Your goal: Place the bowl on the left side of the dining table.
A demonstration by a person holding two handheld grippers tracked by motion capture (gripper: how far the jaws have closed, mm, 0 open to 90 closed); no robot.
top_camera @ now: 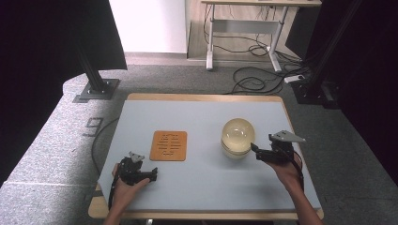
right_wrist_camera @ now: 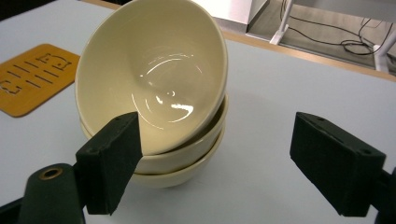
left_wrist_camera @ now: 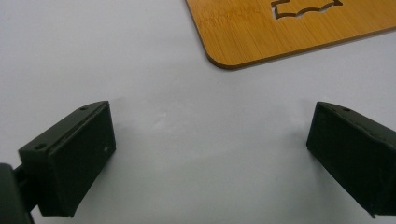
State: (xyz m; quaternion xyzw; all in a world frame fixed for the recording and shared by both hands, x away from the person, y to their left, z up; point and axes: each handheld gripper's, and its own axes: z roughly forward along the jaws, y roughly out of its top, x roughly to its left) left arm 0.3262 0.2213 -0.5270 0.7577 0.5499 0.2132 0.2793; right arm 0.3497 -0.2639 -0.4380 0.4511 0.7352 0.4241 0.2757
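Grey carpet and trailing cables surround the pale blue table [top_camera: 202, 187], where a stack of cream bowls [top_camera: 238, 138] sits right of centre and a bamboo trivet [top_camera: 168, 146] lies to its left, well apart. The right gripper [top_camera: 256, 149] sits just beside the stack with its jaws spread wide and nothing pressed between them. The left gripper [top_camera: 152, 174] rests near the front edge, jaws also wide and empty.

The top bowl [right_wrist_camera: 154, 70] is tilted in the stack rather than nested flat — a judgement, but a nudge from the near jaw against its rim could tip it off or drag the whole stack. A pinch on that thin, glossy rim may also slip.

From above, the bowls read as one rounded shape; the right gripper view reveals three stacked and the tilt. The left gripper view shows the trivet's corner [left_wrist_camera: 224, 56] just ahead of its jaws — bare table between.
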